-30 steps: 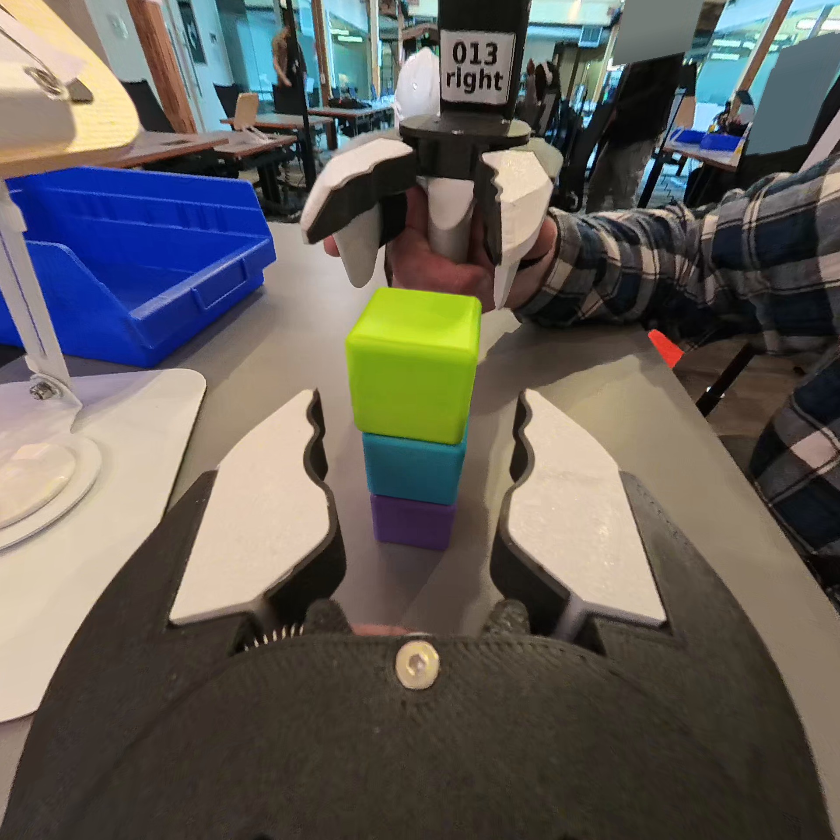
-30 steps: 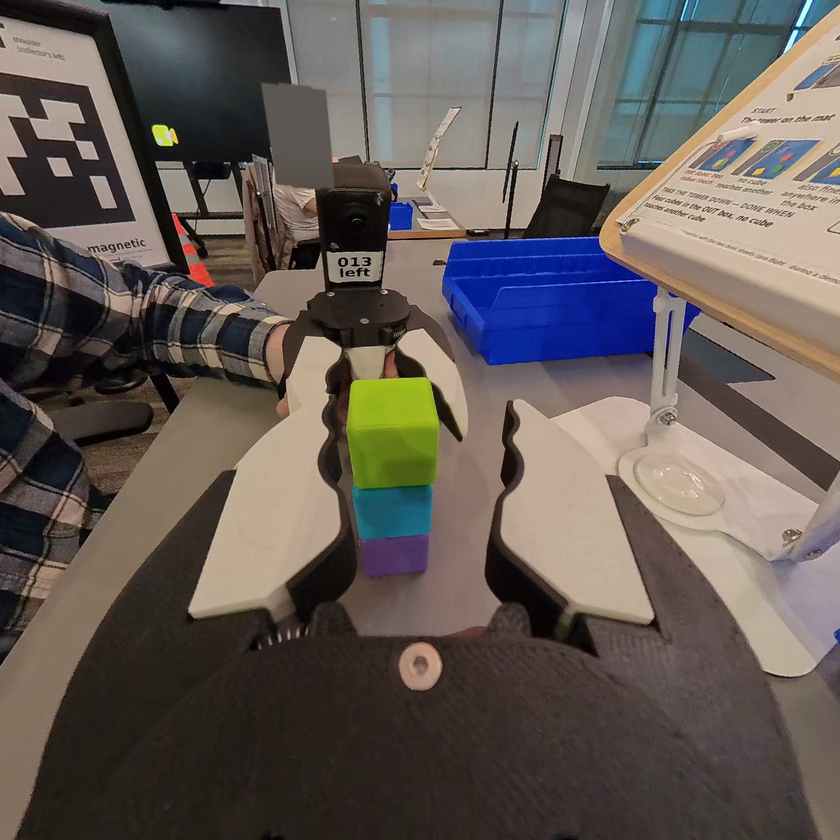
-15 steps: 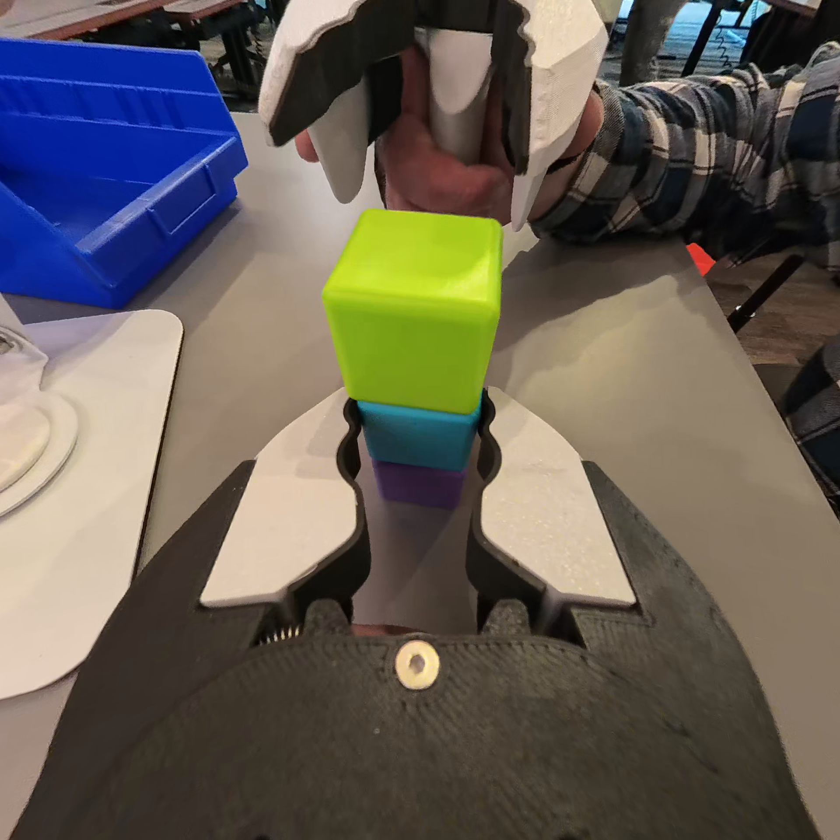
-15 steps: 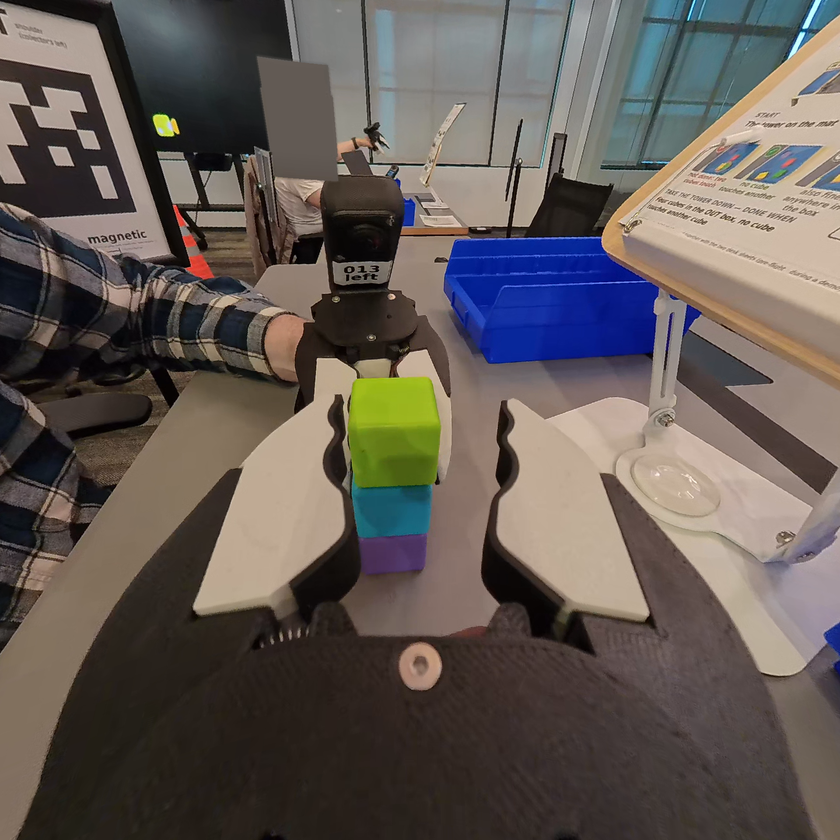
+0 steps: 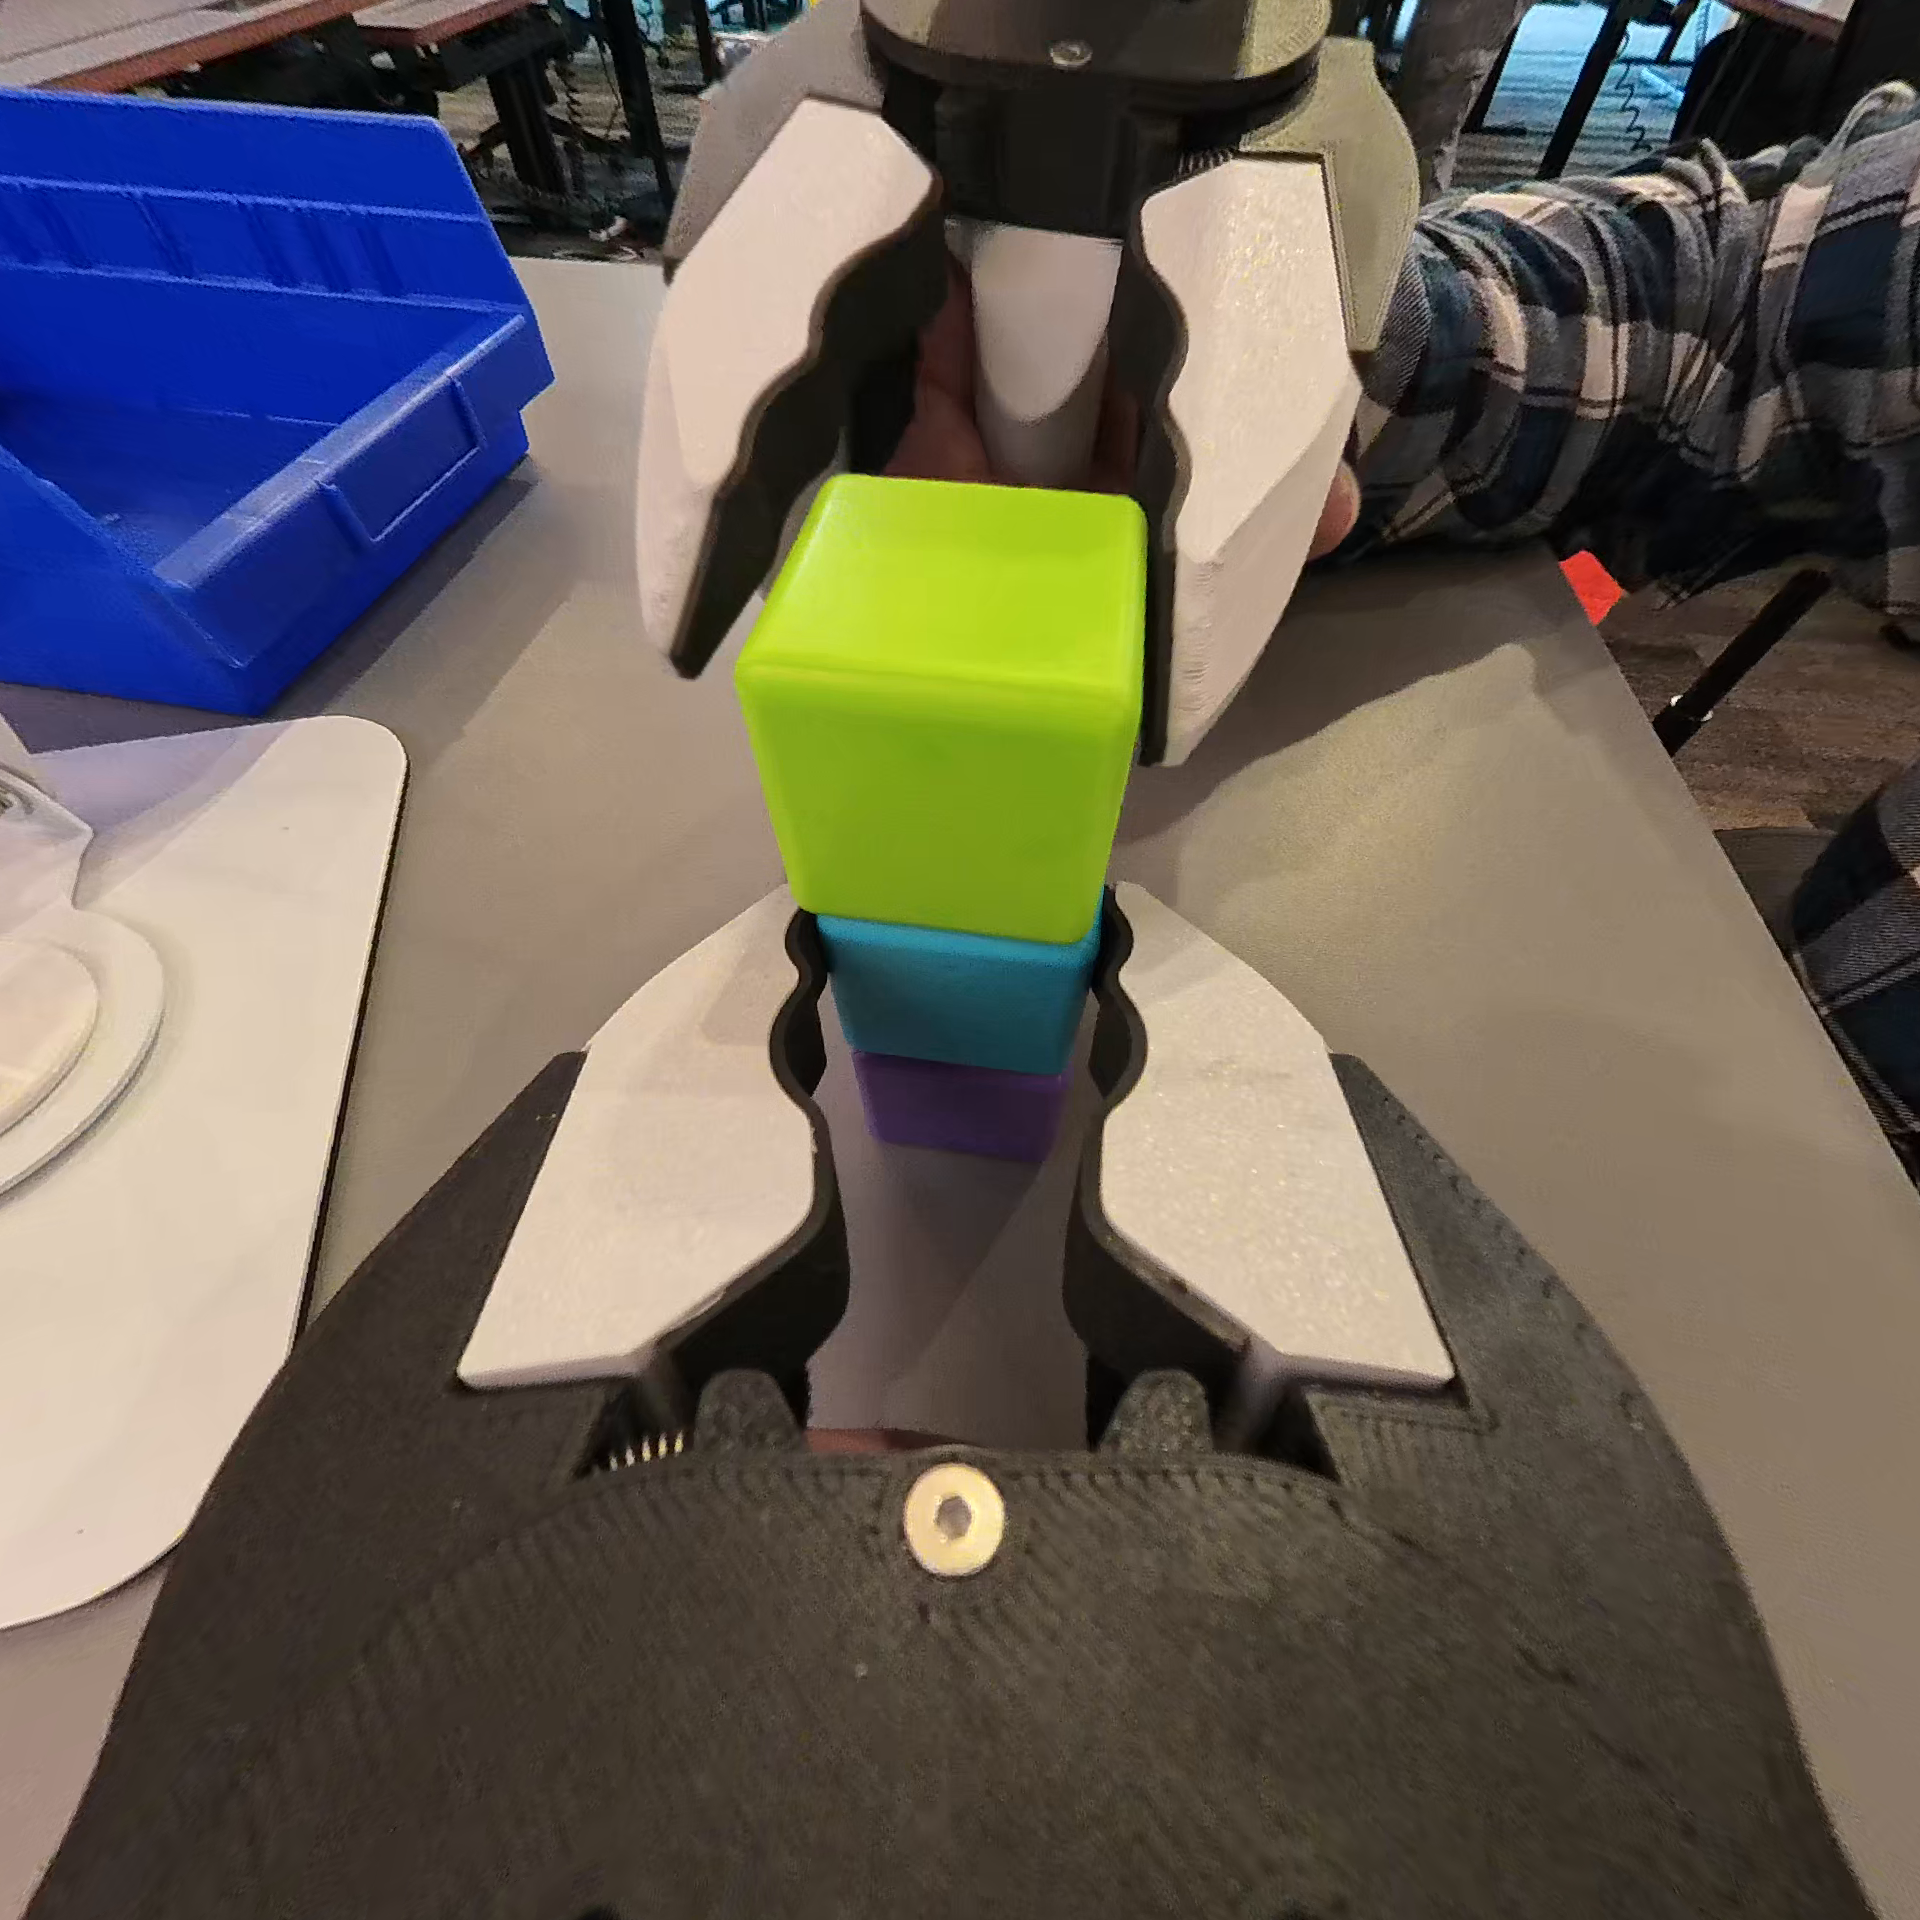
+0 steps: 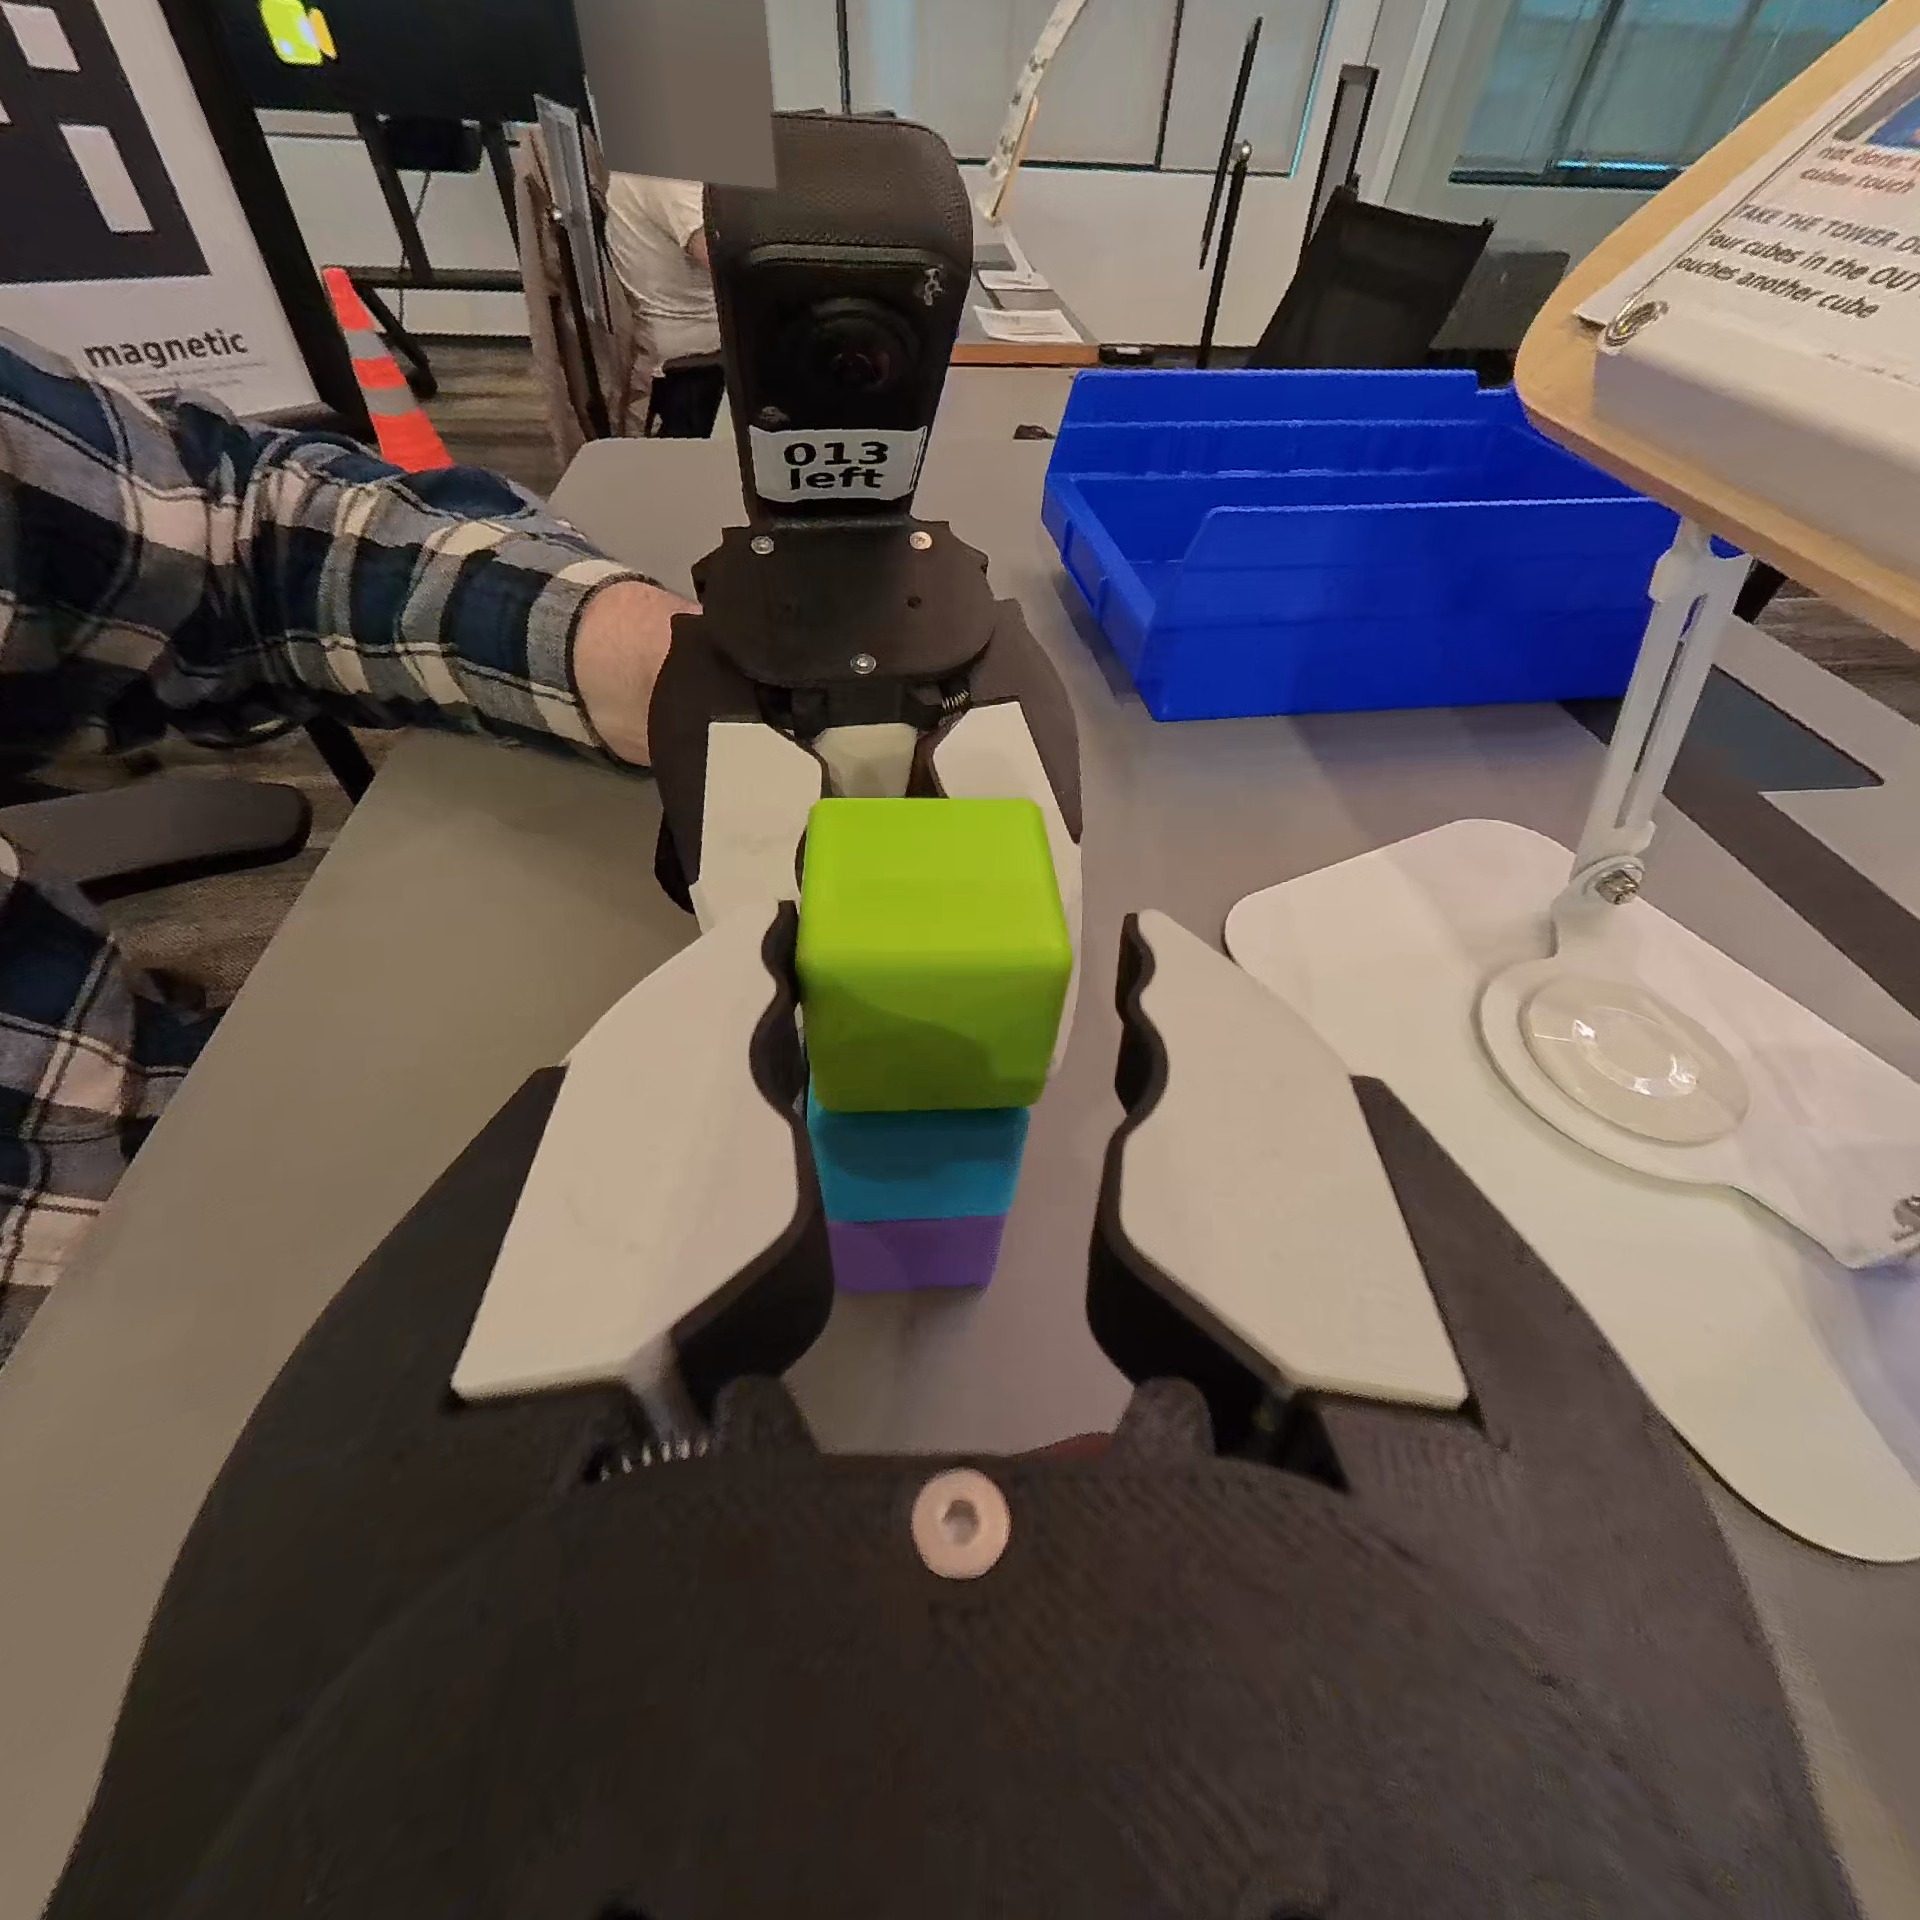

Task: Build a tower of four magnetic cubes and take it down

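On the grey table (image 5: 1403,935) stands a tower of 3 cubes only, near its middle, with the blue bin (image 6: 1351,540) far off to one side. The left gripper (image 5: 956,925) pinches the teal cube (image 5: 956,987) in the middle, steadying the stack. The right gripper (image 6: 951,935) is spread around the lime cube (image 6: 930,956) on top (not yet clamped). The purple cube (image 5: 956,1107) sits lowest. Likely takedown is under way, with 3 cubes left.

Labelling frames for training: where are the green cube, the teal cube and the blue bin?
green cube (image 5: 940,800), left wrist view, front face
teal cube (image 5: 961,997), left wrist view, front face
blue bin (image 6: 1382,634), right wrist view, front wall
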Motion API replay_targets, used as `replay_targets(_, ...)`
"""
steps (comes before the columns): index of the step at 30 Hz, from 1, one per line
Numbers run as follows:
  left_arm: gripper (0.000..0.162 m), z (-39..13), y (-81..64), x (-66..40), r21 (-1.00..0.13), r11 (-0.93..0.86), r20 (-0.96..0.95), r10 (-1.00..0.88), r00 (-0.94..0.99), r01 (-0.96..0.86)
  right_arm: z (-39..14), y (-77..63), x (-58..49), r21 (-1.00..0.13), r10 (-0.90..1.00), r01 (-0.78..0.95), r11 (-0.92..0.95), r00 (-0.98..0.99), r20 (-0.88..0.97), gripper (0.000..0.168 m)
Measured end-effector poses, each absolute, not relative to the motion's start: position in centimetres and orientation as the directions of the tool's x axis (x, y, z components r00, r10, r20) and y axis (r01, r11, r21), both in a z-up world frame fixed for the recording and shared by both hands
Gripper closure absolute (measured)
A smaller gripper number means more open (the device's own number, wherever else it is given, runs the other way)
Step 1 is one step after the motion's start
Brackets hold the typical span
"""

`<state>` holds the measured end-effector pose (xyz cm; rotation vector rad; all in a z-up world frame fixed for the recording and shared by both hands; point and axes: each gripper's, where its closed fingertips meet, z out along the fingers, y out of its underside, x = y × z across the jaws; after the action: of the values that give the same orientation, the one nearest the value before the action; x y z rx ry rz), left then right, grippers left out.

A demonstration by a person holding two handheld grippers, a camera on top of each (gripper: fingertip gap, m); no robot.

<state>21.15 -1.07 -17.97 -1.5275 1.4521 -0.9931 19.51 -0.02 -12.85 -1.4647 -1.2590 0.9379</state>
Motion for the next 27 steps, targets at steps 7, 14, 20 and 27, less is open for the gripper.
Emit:
replay_targets(7,0.113,-18.0,-1.0,21.1,-0.924,-0.032,0.016,-0.999,0.044,-0.382,-12.8,-0.4,19.2,-0.971,0.987,0.24,-0.003,0.159,0.036,0.119)
replay_targets(14,0.113,-18.0,-1.0,21.2,-0.923,-0.026,0.012,-0.999,0.038,-0.385,-10.2,-0.1,19.3,-0.991,0.983,0.128,-0.03,0.181,-0.006,0.119)
replay_targets(20,0.113,-18.0,-1.1,21.2,-0.923,-0.026,0.012,-0.999,0.038,-0.385,-7.6,1.0,21.5,-0.994,0.963,0.104,0.024,0.264,0.051,0.119)
replay_targets(27,0.113,-18.0,-1.0,21.3,-0.923,-0.027,0.014,-0.999,0.037,-0.384,-2.9,6.5,28.7,-0.996,0.832,0.078,0.041,0.55,0.078,0.119)
